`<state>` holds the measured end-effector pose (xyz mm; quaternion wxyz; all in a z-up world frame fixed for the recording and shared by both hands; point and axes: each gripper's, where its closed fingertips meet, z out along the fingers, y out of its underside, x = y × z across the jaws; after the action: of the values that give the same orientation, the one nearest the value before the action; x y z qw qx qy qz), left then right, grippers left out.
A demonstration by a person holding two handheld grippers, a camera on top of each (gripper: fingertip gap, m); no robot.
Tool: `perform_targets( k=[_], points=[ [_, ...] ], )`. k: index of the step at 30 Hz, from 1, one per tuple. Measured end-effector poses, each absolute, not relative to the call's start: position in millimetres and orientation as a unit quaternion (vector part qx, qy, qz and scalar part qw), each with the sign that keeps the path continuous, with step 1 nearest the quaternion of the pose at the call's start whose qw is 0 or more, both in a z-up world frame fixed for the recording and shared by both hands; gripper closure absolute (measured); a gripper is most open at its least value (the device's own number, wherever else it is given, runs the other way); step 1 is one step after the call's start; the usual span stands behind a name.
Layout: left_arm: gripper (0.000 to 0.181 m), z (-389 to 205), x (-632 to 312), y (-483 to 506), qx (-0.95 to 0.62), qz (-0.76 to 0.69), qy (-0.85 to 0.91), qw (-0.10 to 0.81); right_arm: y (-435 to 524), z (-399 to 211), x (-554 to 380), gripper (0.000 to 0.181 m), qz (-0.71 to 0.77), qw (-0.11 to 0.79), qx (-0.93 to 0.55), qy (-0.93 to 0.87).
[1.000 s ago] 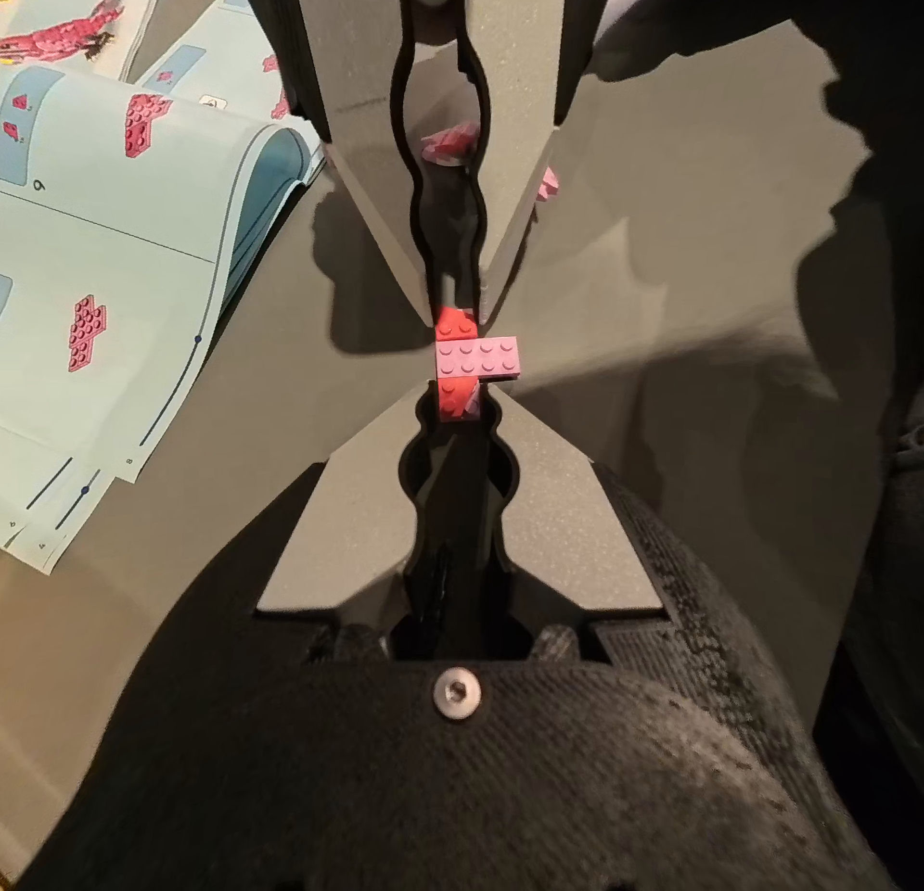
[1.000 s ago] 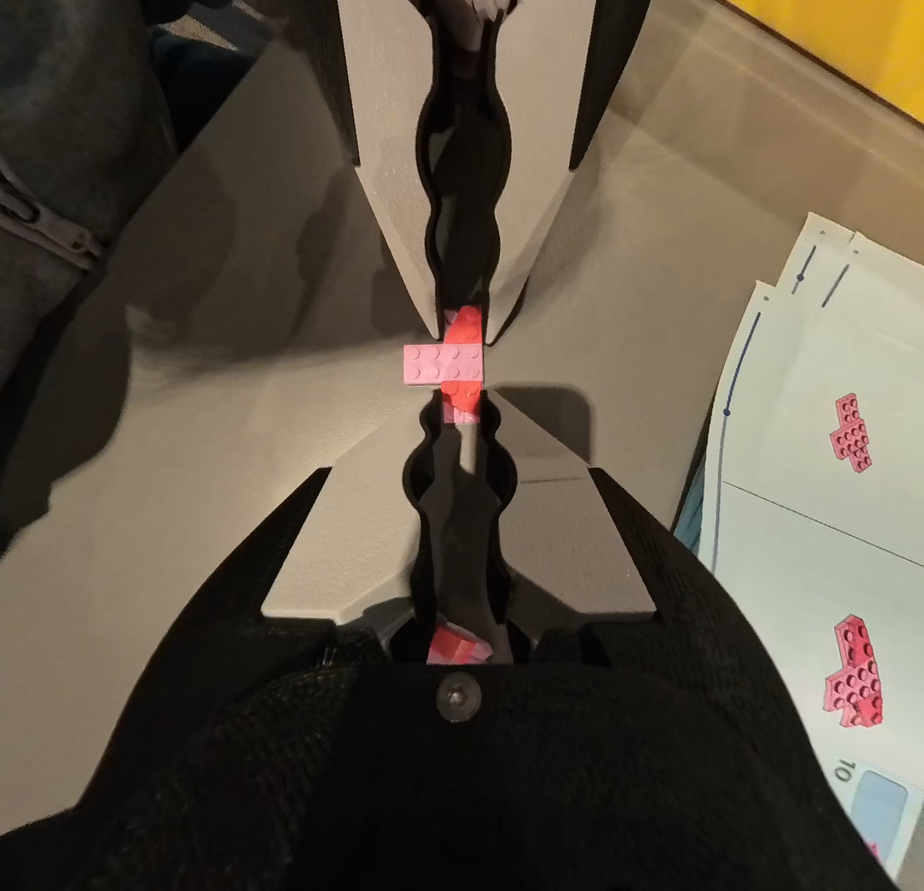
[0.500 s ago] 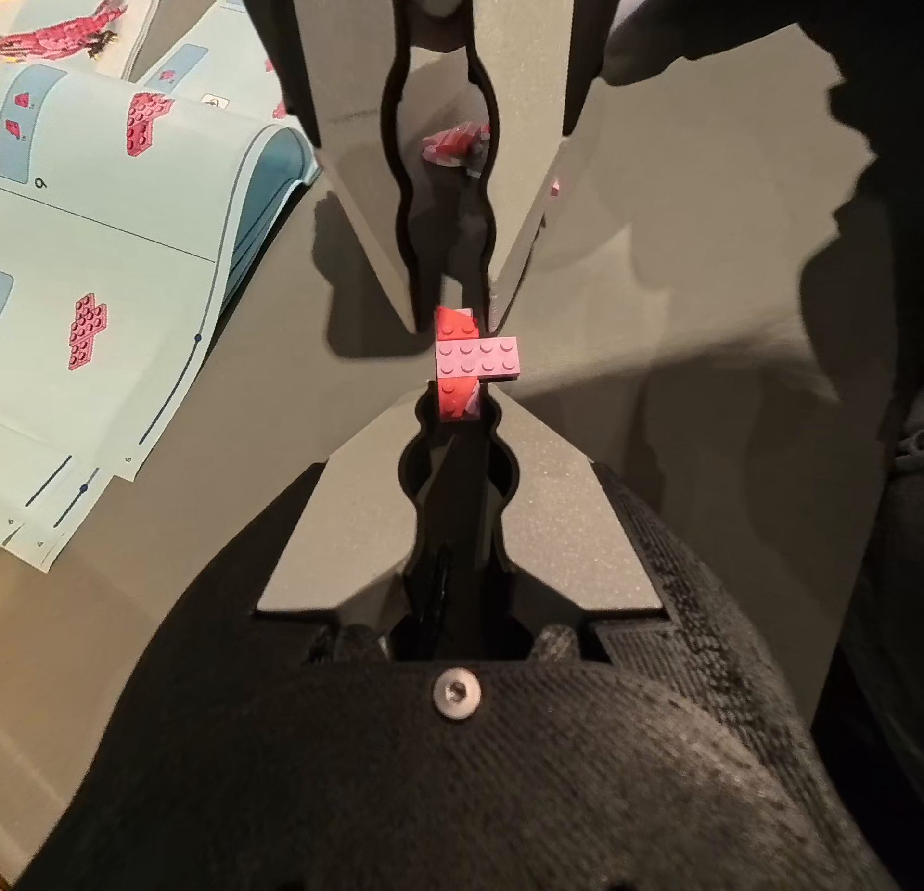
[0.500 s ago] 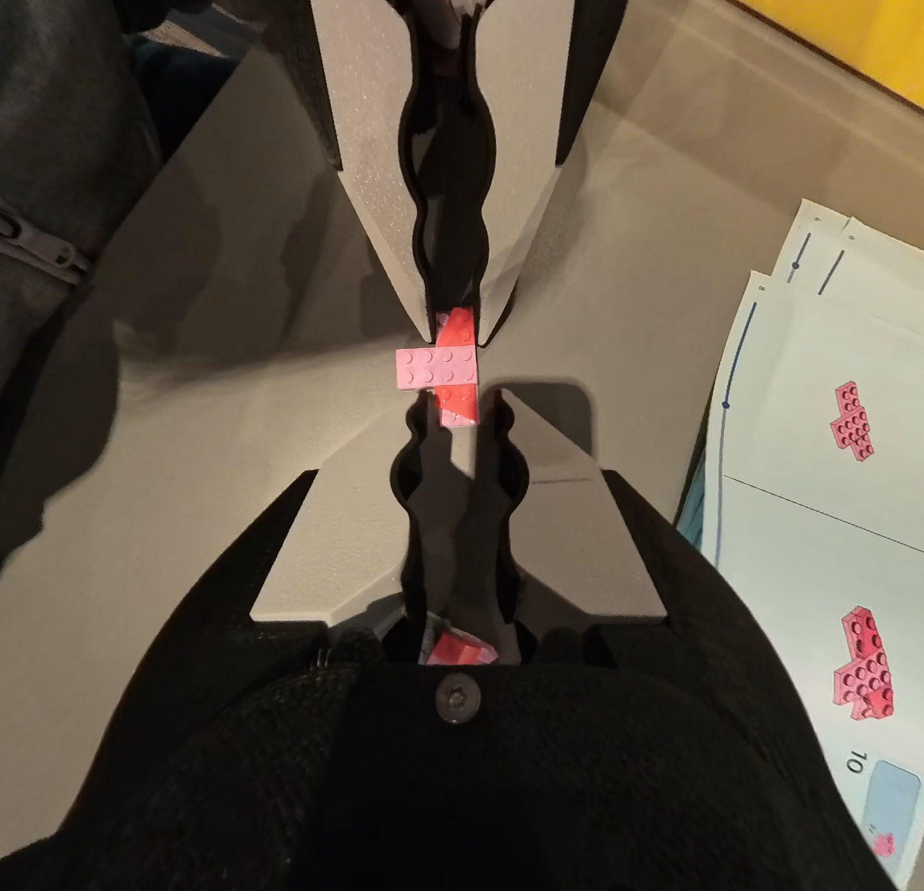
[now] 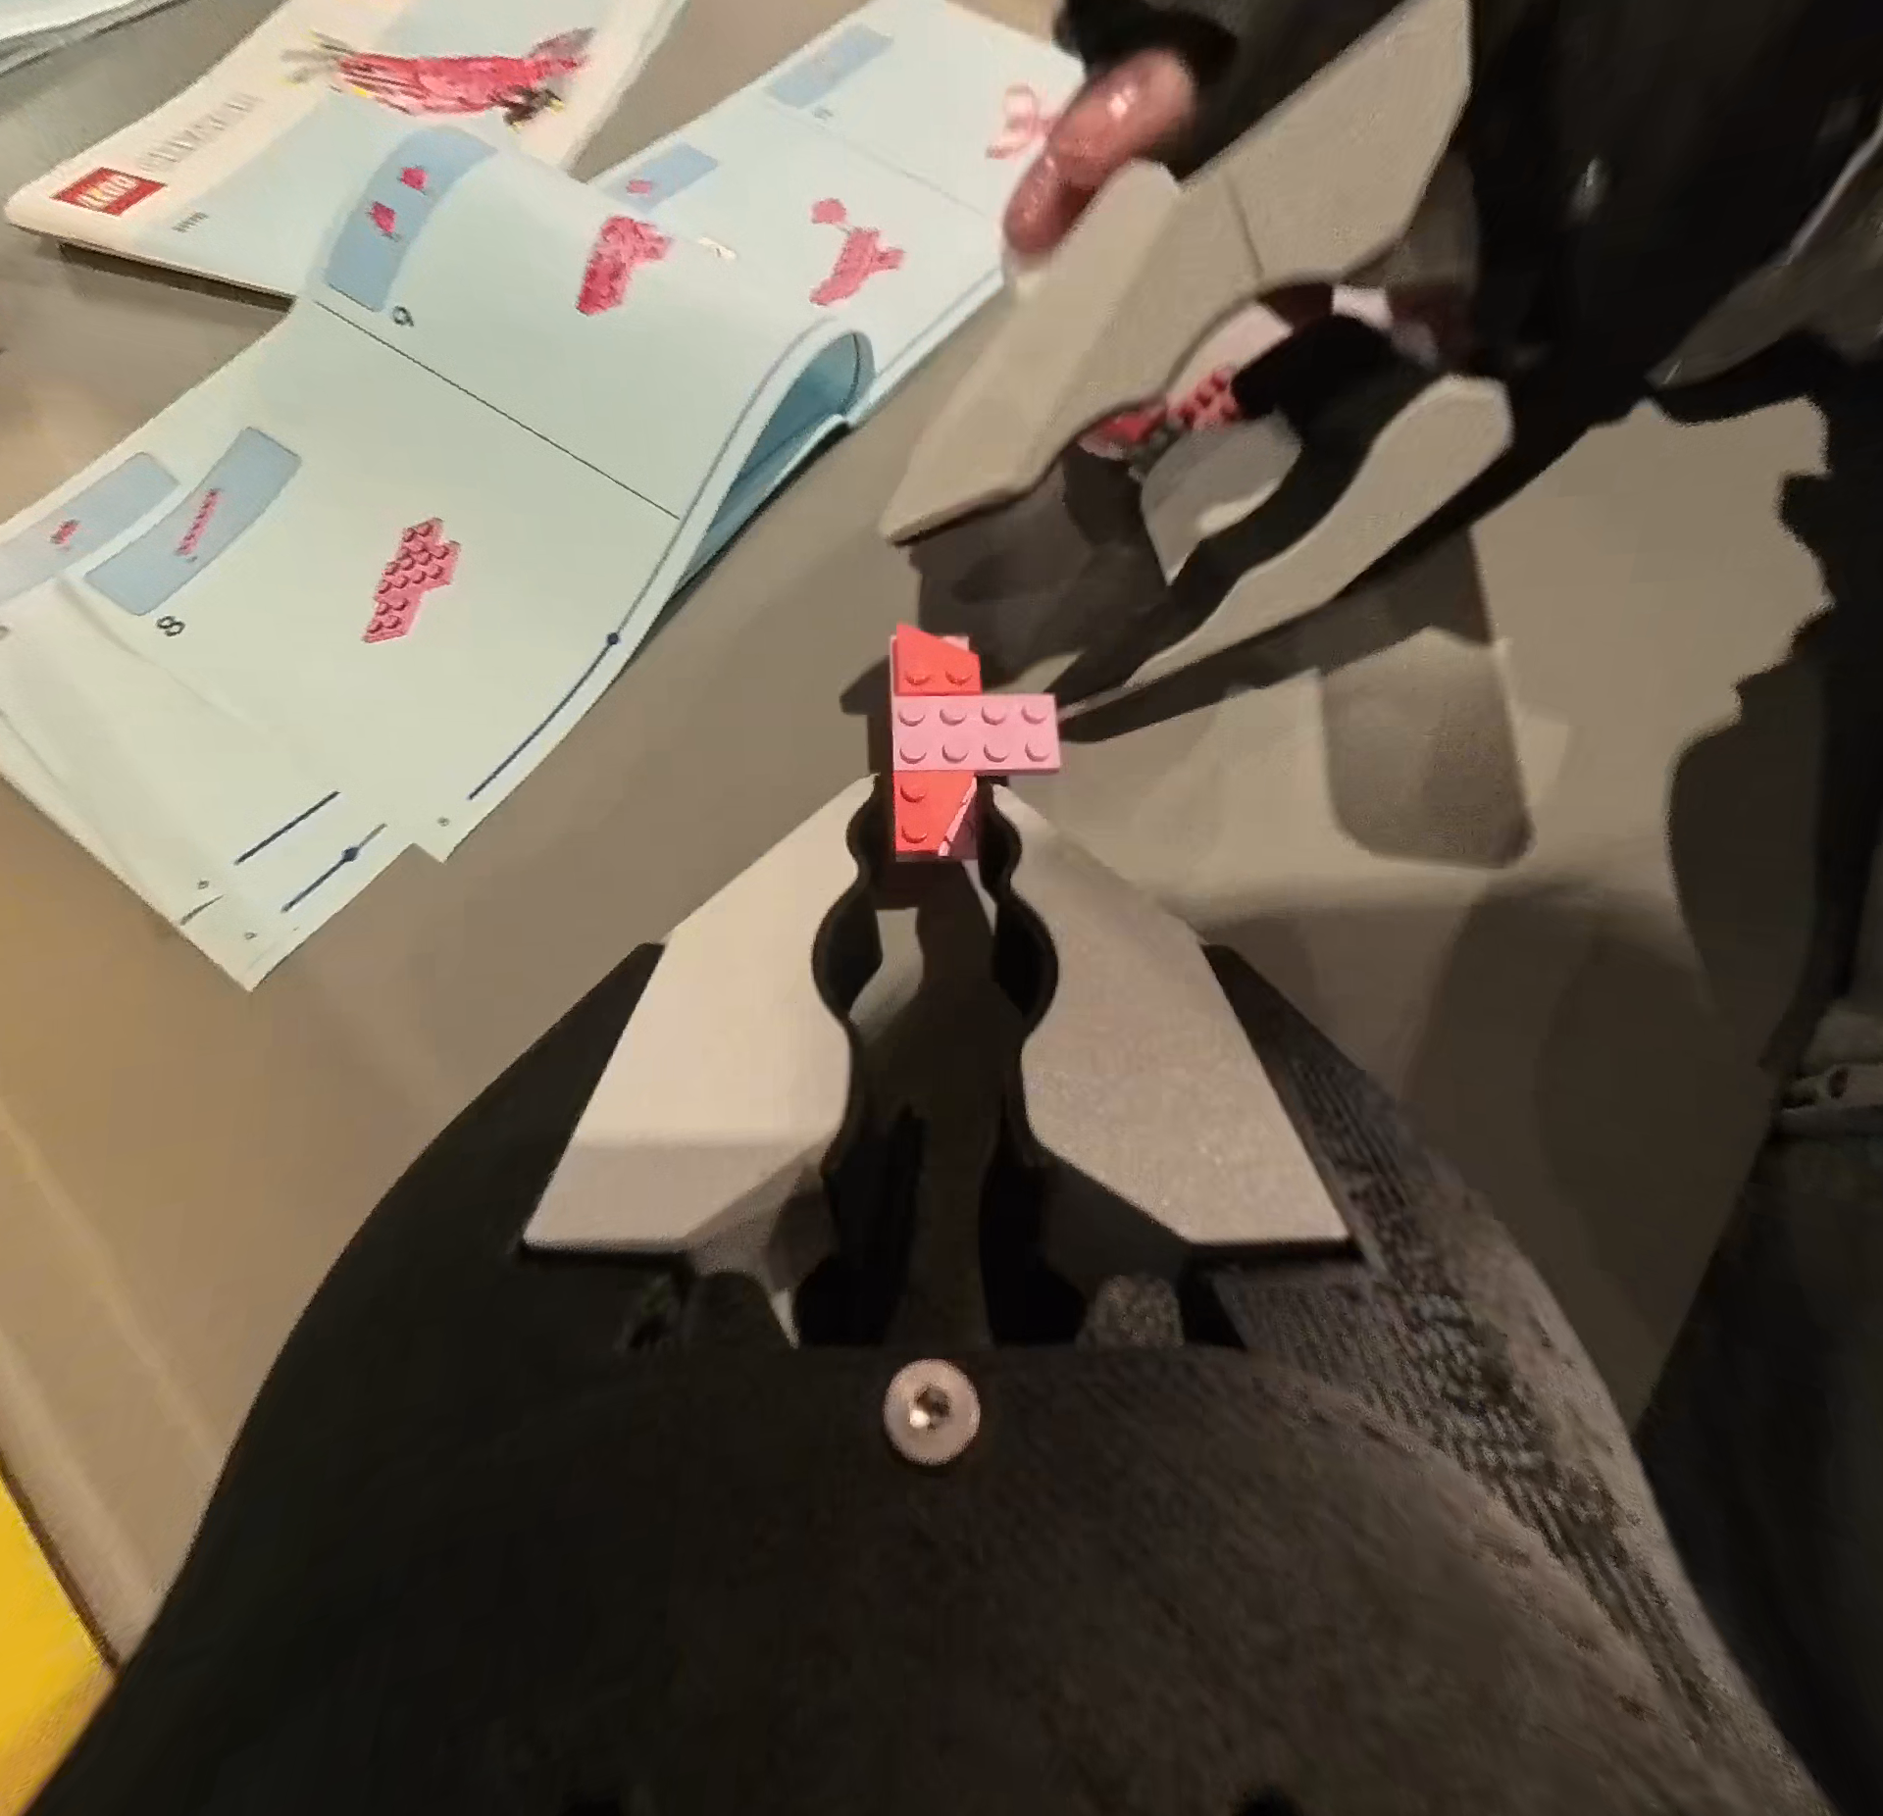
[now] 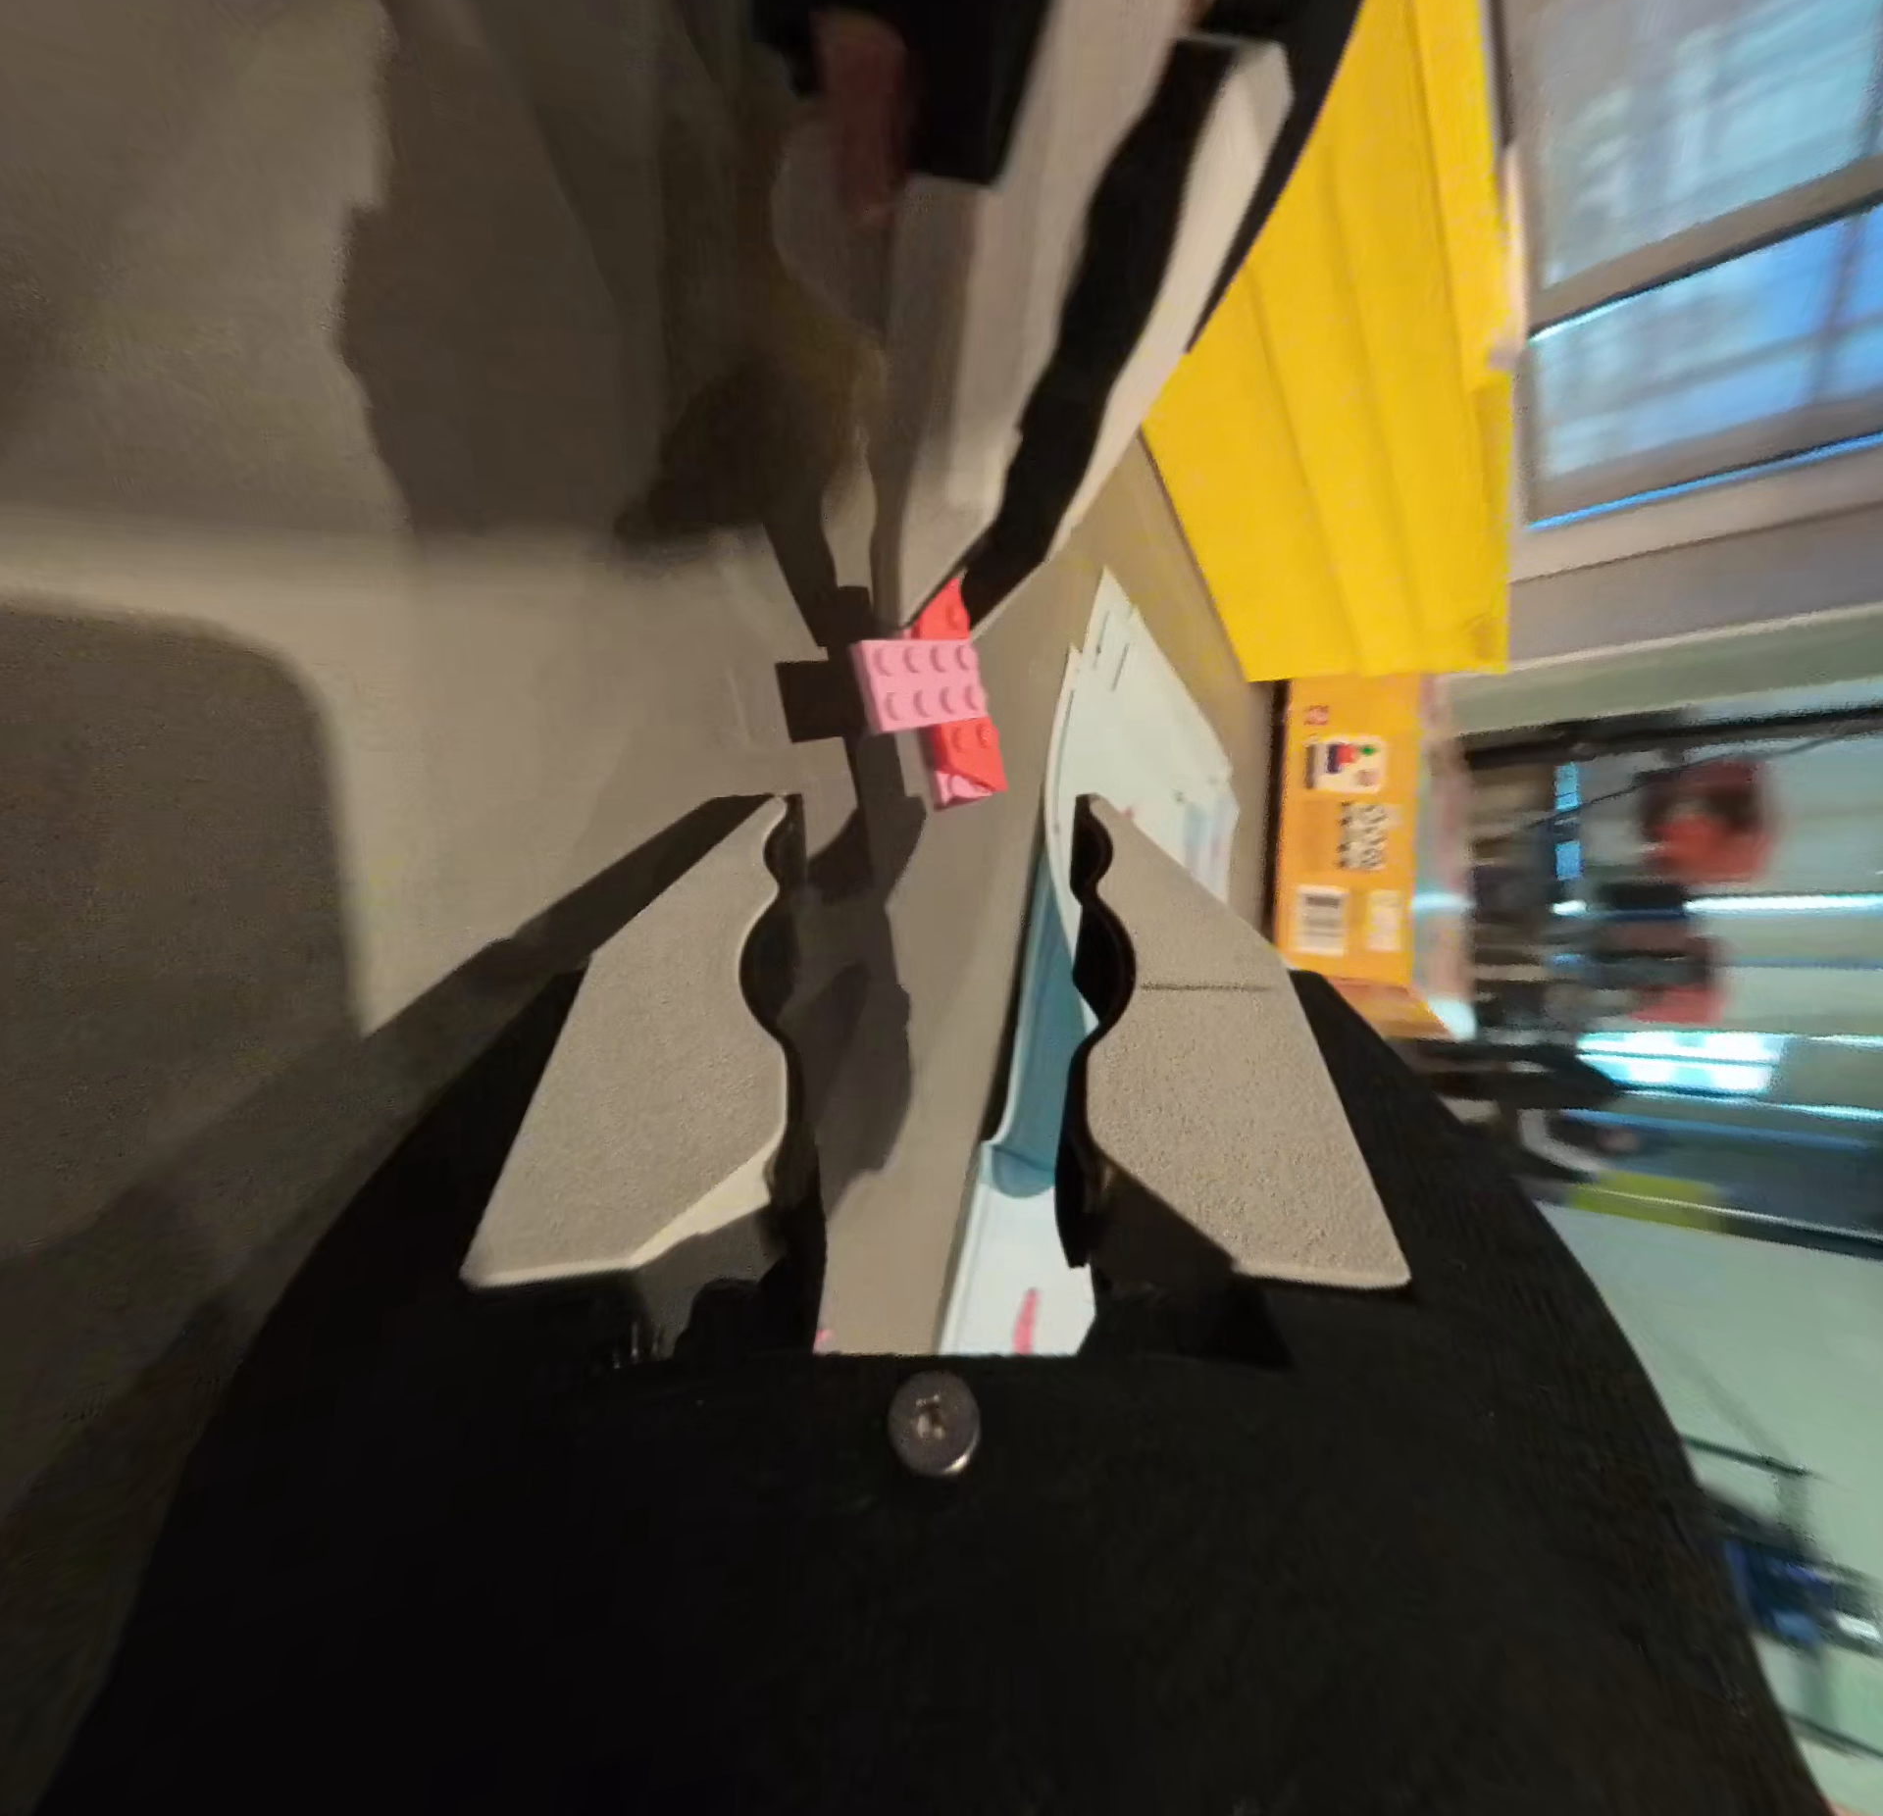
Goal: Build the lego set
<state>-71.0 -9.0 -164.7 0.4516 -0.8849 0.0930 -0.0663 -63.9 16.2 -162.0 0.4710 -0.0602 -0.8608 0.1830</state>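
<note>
Left tool pinches the lego piece, red plates crossed by a pink plate, above the counter. Right tool is spread wide, clear of the piece, tilted off beside it. The open booklet lies on the counter, left of the piece.

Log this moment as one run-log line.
left gripper: shut on brick piece | right gripper: open, apart from it | booklet: open on table
</note>
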Motion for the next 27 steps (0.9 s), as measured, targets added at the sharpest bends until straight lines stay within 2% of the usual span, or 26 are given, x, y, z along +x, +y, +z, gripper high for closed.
perform_targets(
  k=[3, 9, 13, 16, 27],
  points=[
    [0.166, -153.0, -71.1, -9.3, -0.879, -0.079, 0.08, 0.464, 14.0, -160.6, -67.2, 0.131, 0.14, 0.514, -0.01, -0.846],
    [0.166, -143.4, -65.6, -9.7, -0.872, -0.1, 0.079, 0.472, 7.3, -145.1, -70.0, 0.15, 0.114, 0.587, 0.034, -0.801],
    [0.166, -140.2, -60.5, -8.9, -0.869, -0.112, 0.08, 0.475, 8.3, -146.5, -72.0, 0.155, 0.1, 0.597, 0.041, -0.795],
    [0.166, -140.1, -58.1, -9.0, -0.869, -0.115, 0.082, 0.474, 9.1, -146.0, -72.1, 0.168, 0.096, 0.6, 0.043, -0.793],
    [0.166, -143.1, -57.8, -8.5, -0.867, -0.14, 0.066, 0.473, 11.4, -143.5, -73.5, 0.173, 0.082, 0.609, 0.047, -0.788]
  ],
)
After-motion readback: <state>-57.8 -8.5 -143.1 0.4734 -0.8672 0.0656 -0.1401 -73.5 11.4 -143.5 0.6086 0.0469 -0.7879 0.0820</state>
